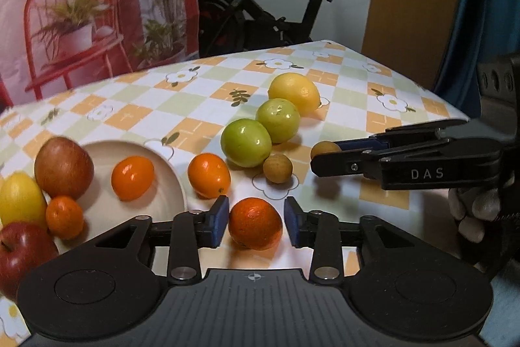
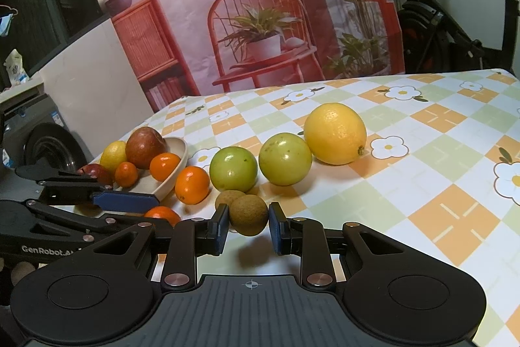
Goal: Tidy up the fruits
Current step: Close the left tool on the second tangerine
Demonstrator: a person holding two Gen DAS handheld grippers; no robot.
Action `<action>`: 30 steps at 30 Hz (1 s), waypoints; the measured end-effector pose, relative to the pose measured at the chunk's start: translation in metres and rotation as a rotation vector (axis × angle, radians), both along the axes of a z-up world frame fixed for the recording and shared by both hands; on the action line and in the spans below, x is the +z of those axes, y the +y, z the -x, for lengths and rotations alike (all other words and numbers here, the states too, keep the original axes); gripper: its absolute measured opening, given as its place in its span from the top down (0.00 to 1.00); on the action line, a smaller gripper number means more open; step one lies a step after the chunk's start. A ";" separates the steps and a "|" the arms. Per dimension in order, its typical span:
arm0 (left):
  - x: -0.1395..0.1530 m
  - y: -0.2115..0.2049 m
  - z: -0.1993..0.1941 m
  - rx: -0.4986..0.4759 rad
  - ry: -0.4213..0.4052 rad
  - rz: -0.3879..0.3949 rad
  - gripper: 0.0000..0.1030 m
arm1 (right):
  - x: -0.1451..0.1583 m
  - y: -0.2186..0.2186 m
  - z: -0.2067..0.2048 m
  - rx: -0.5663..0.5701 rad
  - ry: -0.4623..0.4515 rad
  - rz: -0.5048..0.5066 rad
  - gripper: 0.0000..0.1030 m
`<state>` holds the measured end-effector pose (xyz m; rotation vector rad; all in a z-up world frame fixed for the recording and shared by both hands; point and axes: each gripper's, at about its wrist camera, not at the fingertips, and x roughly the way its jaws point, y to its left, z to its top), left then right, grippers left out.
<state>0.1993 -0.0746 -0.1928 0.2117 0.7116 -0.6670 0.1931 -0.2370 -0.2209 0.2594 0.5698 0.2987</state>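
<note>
Inside, the bowl (image 1: 172, 181) holds one orange (image 1: 132, 173); right hand-held gripper (image 2: 248, 225) clamps a longan (image 2: 249, 214).

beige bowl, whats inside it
Inside the beige bowl one orange mandarin shows clearly. A reddish apple and a smaller mandarin sit at its left edge; the bowl floor behind them is covered.

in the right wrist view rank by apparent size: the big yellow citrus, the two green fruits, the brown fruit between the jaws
1. yellow citrus
2. two green fruits, alike, so unranked
3. brown fruit, smallest though nearest the camera
</note>
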 end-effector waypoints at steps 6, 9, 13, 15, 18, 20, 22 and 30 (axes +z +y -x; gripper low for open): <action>-0.001 0.003 0.001 0.027 0.023 0.008 0.56 | 0.000 0.000 0.000 0.000 -0.001 0.000 0.77; -0.001 0.003 0.002 0.033 0.026 0.004 0.55 | 0.000 0.000 0.000 0.000 -0.001 0.001 0.77; -0.003 0.002 0.002 0.044 0.029 -0.024 0.55 | 0.000 0.000 0.000 0.000 0.000 0.000 0.77; -0.005 0.003 0.001 0.053 0.038 -0.032 0.55 | 0.000 0.000 0.000 0.000 0.000 0.000 0.77; -0.005 0.006 0.001 0.062 0.040 -0.025 0.56 | 0.000 0.000 0.000 0.000 0.000 0.001 0.77; -0.004 0.007 0.001 0.061 0.033 -0.020 0.60 | 0.000 0.000 0.000 0.001 0.000 0.000 0.77; -0.004 0.007 0.002 0.054 0.032 -0.018 0.60 | 0.000 0.000 0.000 0.000 0.000 0.001 0.77; -0.003 0.008 0.007 0.055 0.018 -0.009 0.60 | 0.000 0.001 0.000 0.000 0.000 0.000 0.77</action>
